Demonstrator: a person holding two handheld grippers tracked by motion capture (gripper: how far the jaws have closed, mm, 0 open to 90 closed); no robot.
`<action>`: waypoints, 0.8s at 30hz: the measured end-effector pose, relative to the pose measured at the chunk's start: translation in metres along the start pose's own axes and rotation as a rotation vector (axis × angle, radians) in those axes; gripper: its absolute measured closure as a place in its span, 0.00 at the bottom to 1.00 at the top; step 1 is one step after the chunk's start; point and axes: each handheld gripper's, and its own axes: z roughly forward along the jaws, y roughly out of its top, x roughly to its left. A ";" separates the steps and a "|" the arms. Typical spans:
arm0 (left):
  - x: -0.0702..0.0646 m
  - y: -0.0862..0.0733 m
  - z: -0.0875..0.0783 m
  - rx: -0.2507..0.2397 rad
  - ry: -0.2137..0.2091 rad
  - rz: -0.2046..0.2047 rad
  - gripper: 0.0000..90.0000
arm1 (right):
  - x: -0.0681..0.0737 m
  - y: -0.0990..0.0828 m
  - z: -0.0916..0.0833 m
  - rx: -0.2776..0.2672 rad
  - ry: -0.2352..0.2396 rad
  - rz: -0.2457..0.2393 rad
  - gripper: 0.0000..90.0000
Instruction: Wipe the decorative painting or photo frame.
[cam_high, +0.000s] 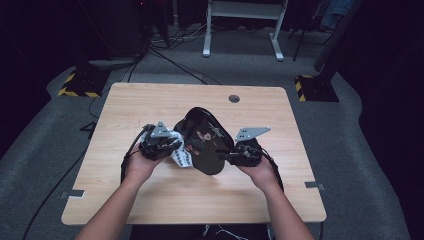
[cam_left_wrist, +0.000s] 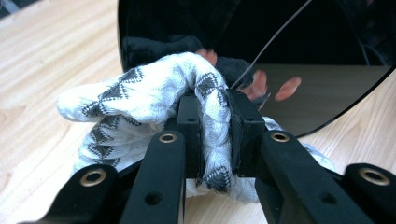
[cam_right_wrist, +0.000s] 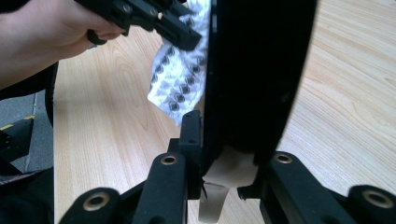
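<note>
Glossy black oval mirror (cam_high: 207, 140) stands tilted on the light wooden counter (cam_high: 150, 100), its edge pinched at the bottom between my right fingers (cam_right_wrist: 222, 158), which are pressed nearly together on it. Its long axis runs up and away from those fingers. My left fingers (cam_left_wrist: 215, 140) are clamped on a white knitted cloth with dark grey diamond patterns (cam_left_wrist: 140, 102), and the mirror's shiny face lies straight ahead of them, just touching the cloth. The left hand seems nearer for wiping it.
</note>
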 end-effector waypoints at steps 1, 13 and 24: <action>0.000 0.006 -0.005 -0.012 0.002 0.009 0.86 | 0.000 0.000 0.000 0.000 0.001 0.000 0.86; 0.010 -0.001 -0.003 -0.019 0.020 -0.018 0.86 | 0.001 0.001 0.000 0.001 0.003 0.000 0.85; 0.006 -0.023 0.018 0.046 -0.009 -0.028 0.86 | 0.001 0.001 0.001 0.001 0.004 0.005 0.84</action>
